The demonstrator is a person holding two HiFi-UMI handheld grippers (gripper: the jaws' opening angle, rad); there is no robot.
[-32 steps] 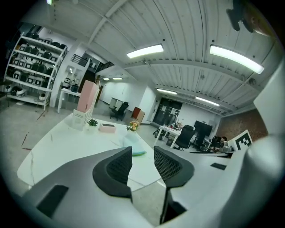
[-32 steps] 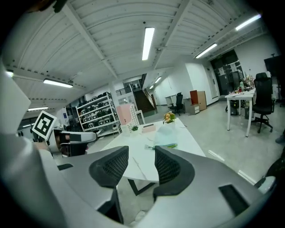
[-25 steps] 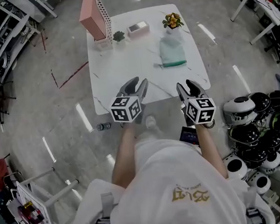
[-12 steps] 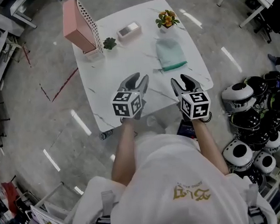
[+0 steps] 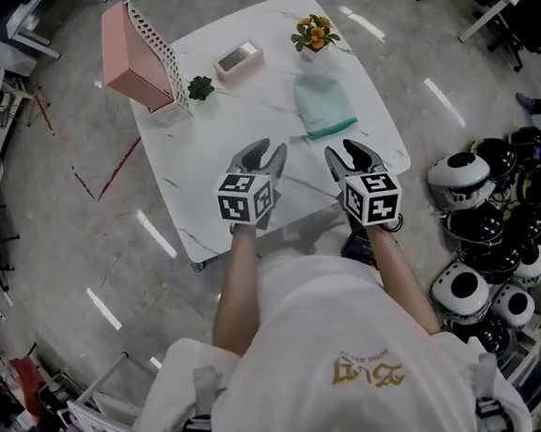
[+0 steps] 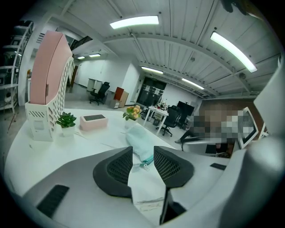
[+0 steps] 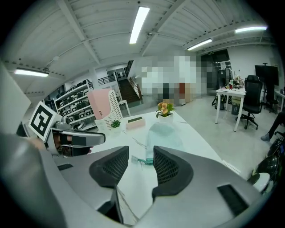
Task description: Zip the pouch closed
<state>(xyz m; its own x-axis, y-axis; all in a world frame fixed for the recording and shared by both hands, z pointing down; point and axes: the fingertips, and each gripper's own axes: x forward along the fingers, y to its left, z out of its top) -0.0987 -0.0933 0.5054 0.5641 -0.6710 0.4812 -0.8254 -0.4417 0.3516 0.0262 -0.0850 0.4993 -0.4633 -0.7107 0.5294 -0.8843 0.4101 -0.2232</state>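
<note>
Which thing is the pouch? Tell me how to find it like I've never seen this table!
Look at the white marble table. On its right side, just nearer the person than the little pot of orange flowers, lies the pouch. It is the only flat, mint-green thing there; the box and the tall file holder are pink.

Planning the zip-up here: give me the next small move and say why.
Probably carry both grippers forward and down to the near edge of the pouch. The left gripper and right gripper hover open and empty over the near side of the table, short of the pouch, whose zipper pull lies at that edge facing them.
</note>
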